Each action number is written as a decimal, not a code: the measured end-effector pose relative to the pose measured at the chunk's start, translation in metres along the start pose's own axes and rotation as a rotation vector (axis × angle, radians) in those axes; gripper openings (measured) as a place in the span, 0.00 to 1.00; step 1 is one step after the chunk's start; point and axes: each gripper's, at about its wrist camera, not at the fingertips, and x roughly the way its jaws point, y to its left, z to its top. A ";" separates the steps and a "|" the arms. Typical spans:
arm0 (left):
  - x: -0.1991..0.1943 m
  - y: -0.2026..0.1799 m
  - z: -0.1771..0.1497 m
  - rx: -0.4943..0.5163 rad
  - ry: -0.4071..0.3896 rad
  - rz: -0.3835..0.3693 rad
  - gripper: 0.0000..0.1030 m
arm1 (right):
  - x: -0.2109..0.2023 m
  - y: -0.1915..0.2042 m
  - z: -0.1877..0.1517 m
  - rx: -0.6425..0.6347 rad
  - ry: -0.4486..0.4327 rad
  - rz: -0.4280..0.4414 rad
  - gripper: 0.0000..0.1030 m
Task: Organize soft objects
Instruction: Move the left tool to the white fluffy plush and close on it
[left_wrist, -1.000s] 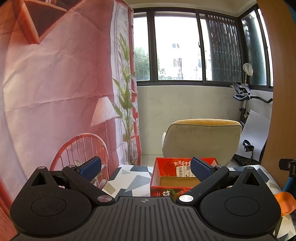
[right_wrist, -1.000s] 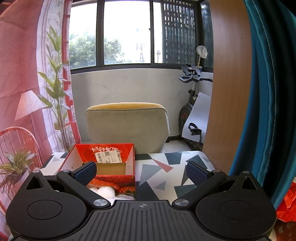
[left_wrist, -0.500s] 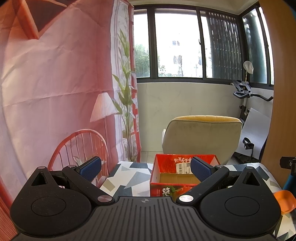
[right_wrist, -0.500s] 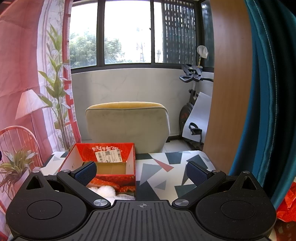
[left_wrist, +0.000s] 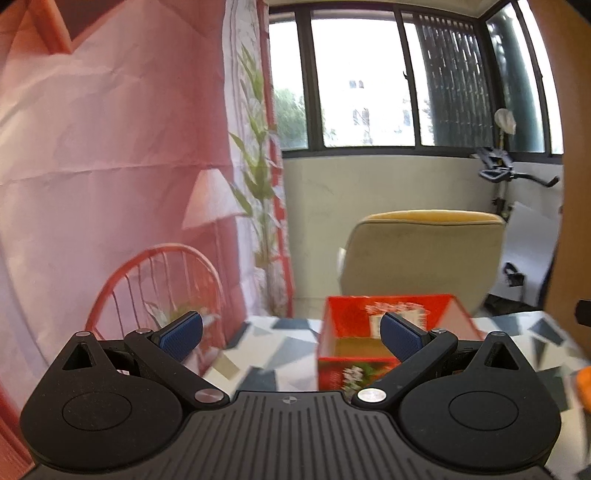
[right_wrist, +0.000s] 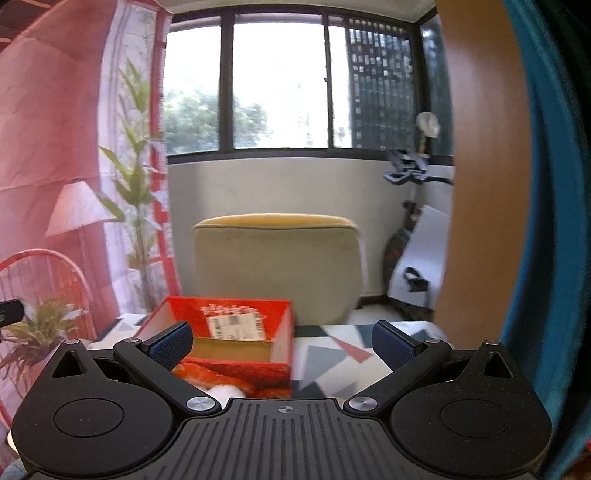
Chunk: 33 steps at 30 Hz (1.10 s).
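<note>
Patterned tabletop (right_wrist: 332, 354) ahead; red box (right_wrist: 229, 343) sits centre, white fluff (right_wrist: 225, 390) touching its front. Our left gripper (left_wrist: 291, 330) and right gripper (right_wrist: 282, 339) gape, empty. We should dip low, pinch gently.

**Changes logged: both viewpoints shifted, frames blurred**

Left wrist view: red box (left_wrist: 391, 343) now sits further right and lower against the left gripper (left_wrist: 291, 332); more of the patterned tablecloth (left_wrist: 266, 350) shows to its left. Armchair (left_wrist: 421, 254) displaced rightward. Orange object (left_wrist: 583, 384) pushed nearly out at the right edge. Motion blur new.

Right wrist view: red box (right_wrist: 229, 343) now nearer the centre, slightly higher, blurred. A dark object (right_wrist: 9, 314) has entered at the left edge. White fluffy item (right_wrist: 225, 389) shows less beneath the box front.
</note>
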 end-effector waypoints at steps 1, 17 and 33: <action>0.006 -0.002 -0.004 0.011 -0.012 0.010 1.00 | 0.008 0.000 -0.004 0.005 0.006 0.008 1.00; 0.118 -0.002 -0.073 -0.013 0.240 -0.179 0.99 | 0.128 -0.003 -0.075 -0.024 0.169 -0.003 1.00; 0.154 -0.008 -0.129 -0.010 0.359 -0.204 0.97 | 0.157 0.008 -0.160 -0.176 0.312 0.086 0.93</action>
